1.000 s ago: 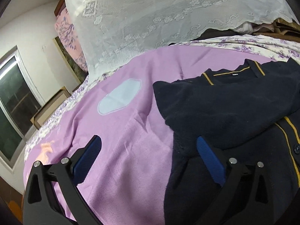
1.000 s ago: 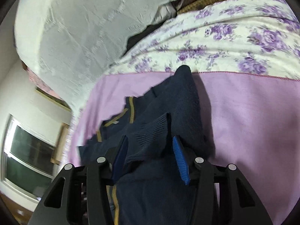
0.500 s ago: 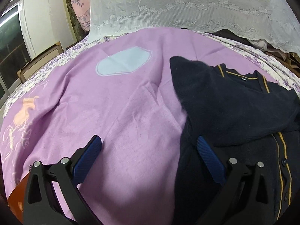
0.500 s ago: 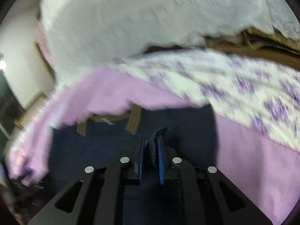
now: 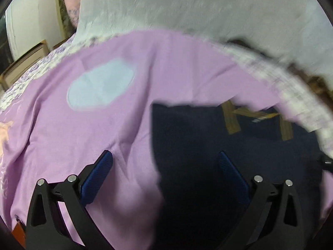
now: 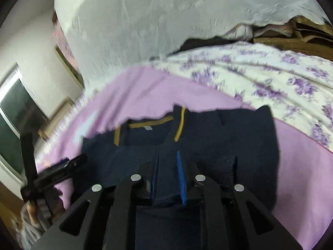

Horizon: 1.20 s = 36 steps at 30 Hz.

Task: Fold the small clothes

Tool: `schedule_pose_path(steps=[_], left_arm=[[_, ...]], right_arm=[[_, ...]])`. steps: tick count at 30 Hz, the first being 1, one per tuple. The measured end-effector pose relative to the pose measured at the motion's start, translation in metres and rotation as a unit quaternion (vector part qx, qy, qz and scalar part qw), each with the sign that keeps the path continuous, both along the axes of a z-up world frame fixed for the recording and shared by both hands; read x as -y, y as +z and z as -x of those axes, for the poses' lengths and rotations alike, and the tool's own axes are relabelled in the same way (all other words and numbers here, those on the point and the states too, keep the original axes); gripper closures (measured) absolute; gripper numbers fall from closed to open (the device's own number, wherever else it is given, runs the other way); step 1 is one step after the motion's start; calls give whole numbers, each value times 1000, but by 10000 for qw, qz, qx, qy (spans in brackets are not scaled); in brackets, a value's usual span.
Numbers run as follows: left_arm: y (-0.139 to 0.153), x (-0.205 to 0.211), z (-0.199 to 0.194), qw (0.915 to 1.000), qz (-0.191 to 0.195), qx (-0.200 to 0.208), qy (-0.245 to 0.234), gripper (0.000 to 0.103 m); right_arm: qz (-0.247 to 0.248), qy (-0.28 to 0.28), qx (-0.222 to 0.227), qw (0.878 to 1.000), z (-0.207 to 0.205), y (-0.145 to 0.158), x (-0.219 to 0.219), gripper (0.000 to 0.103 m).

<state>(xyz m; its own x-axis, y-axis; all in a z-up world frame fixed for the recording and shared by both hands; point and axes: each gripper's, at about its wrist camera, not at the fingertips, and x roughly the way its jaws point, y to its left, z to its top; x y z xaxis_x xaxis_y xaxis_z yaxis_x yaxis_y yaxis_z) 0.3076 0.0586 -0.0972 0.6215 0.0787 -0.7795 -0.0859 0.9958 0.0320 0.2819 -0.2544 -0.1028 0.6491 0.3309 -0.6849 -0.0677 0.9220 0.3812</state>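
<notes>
A navy cardigan [image 5: 208, 145] with mustard trim at the collar [image 6: 180, 125] lies flat on a pink sheet [image 5: 104, 125]. In the left wrist view my left gripper [image 5: 164, 156] is wide open just above the cardigan's left edge, one finger over the sheet and the other over the knit. My right gripper [image 6: 167, 156] pinches a fold of the navy cardigan [image 6: 239, 135] between its blue pads, below the collar; its jaws are opening slightly, with the cloth still between them. The right wrist view also shows the left gripper's black body [image 6: 54, 170] at the left.
A pale blue patch [image 5: 100, 87] marks the pink sheet. Behind the sheet rises a white lace cover [image 6: 145, 20], and a purple floral bedspread [image 6: 270, 77] lies to the right. A window [image 6: 12, 108] and a wooden box [image 5: 25, 62] stand at the left.
My right gripper closed on a fold of the cardigan's sleeve and carried it in over the body, rolling level. My left gripper swung right along the cardigan's edge, still open.
</notes>
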Motion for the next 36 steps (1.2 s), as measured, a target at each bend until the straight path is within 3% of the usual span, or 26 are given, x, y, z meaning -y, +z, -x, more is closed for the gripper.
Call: schedule_pose_path(steps=[1, 3, 6, 11, 14, 16, 18, 22, 26, 28, 32, 35, 36], left_arm=[[-17, -6, -9, 9996, 136, -234, -7, 4], [-14, -16, -12, 9983, 519, -263, 45, 4], [-13, -16, -9, 9983, 541, -213, 46, 4], [28, -23, 19, 9928, 1028, 611, -57, 4], [23, -8, 19, 9950, 773, 581, -242, 4], [-5, 2, 4, 9995, 237, 88, -169, 4], [-20, 7, -6, 9997, 30, -203, -128, 4], [-1, -1, 7, 9997, 25, 165, 151, 4], [30, -11, 30, 9944, 690, 790, 126, 4], [27, -4, 29, 9948, 737, 698, -62, 4], [-10, 21, 4, 9995, 190, -93, -219, 4], [-10, 22, 7, 9995, 230, -30, -207, 4], [-11, 22, 7, 9995, 239, -50, -202, 4]], right_arm=[[-2, -10, -127, 9999, -7, -11, 1, 89], [-440, -41, -157, 9989, -9, -17, 13, 93], [-290, -206, 47, 9994, -2, -9, 13, 92], [-86, 133, 728, 9972, 19, 21, -7, 87], [352, 388, 582, 9969, 21, 10, -23, 78], [529, 459, 132, 9975, 16, -8, -26, 76], [333, 447, 125, 9984, 15, -7, -19, 76], [171, 404, 220, 9988, 19, -6, -15, 76], [171, 260, 418, 9986, 25, 1, -13, 72], [241, 183, 507, 9983, 26, 7, -14, 71], [645, 57, 524, 9965, 18, 17, -24, 66], [1137, -10, -24, 9935, 1, -6, -35, 60], [1202, -17, 58, 9927, 2, -6, -37, 60]])
